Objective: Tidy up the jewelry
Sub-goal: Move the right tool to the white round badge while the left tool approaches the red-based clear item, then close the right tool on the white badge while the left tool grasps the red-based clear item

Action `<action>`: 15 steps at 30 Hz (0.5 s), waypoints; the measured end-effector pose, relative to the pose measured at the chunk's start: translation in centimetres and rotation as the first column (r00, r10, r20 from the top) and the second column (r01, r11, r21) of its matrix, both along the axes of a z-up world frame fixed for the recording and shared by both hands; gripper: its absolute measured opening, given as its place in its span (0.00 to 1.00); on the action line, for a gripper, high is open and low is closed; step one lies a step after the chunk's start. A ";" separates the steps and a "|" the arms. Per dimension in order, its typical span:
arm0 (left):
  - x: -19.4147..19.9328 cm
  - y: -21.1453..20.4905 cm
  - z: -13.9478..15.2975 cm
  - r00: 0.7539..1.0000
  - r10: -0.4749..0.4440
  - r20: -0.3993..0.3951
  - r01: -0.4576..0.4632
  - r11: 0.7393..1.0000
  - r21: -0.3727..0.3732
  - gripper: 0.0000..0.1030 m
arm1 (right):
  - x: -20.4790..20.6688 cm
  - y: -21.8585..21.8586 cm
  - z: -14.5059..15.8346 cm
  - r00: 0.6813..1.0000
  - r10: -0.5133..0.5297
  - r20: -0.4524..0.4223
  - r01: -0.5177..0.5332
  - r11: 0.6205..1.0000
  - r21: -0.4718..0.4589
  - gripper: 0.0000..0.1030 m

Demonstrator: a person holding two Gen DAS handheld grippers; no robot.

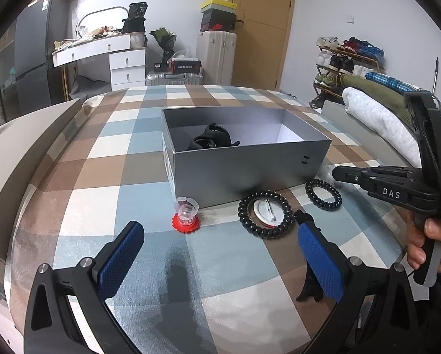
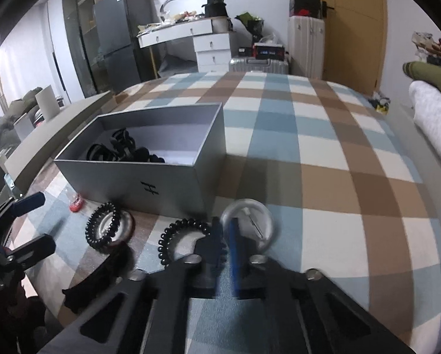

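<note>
A grey open box (image 1: pixel 249 171) stands on the checked cloth, with black hair clips (image 1: pixel 211 140) inside; it also shows in the right wrist view (image 2: pixel 149 177). In front of it lie a red and clear trinket (image 1: pixel 185 216), a black coil hair tie (image 1: pixel 266 214) around a white round badge (image 1: pixel 269 211), and a second coil tie (image 1: pixel 323 194). My left gripper (image 1: pixel 217 236) is open and empty, just short of these. My right gripper (image 2: pixel 227 230) is shut on a round badge (image 2: pixel 249 224), held above the cloth beside the second coil tie (image 2: pixel 182 236).
A black claw clip (image 1: pixel 308 283) lies by my left gripper's right finger. Folded clothes (image 1: pixel 379 118) lie at the bed's right edge. A beige headboard ledge (image 1: pixel 28 147) runs along the left. Drawers, suitcases and a shoe rack stand behind.
</note>
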State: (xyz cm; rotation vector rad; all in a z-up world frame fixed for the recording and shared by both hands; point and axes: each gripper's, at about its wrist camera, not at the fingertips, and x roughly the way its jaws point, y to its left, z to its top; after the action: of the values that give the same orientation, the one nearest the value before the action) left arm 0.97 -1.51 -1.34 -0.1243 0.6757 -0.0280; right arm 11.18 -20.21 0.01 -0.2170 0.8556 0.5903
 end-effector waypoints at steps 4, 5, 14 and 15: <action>0.1 0.0 -0.1 1.000 -0.001 -0.004 0.001 1.000 0.002 0.99 | 0.2 -0.5 -0.6 1.000 -0.002 -0.022 0.002 1.000 0.002 0.06; 0.1 0.0 -0.1 1.000 -0.001 -0.005 0.001 1.000 0.001 0.99 | 0.3 -0.6 -0.7 1.000 -0.010 -0.024 0.010 1.000 -0.002 0.09; 0.2 0.0 -0.2 1.000 0.000 -0.009 0.000 1.000 0.003 0.99 | 1.8 -0.9 -0.9 0.997 -0.061 -0.039 0.060 0.997 -0.038 0.42; 0.2 0.0 -0.2 1.000 0.002 -0.008 -0.002 1.000 0.005 0.99 | 2.0 -0.8 -0.9 0.997 -0.067 -0.037 0.065 0.997 -0.042 0.45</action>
State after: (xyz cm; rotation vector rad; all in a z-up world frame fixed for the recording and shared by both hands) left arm 1.12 -1.47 -1.53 -0.1206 0.6832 -0.0245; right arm 13.16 -21.05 -0.87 -0.2142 0.9091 0.5171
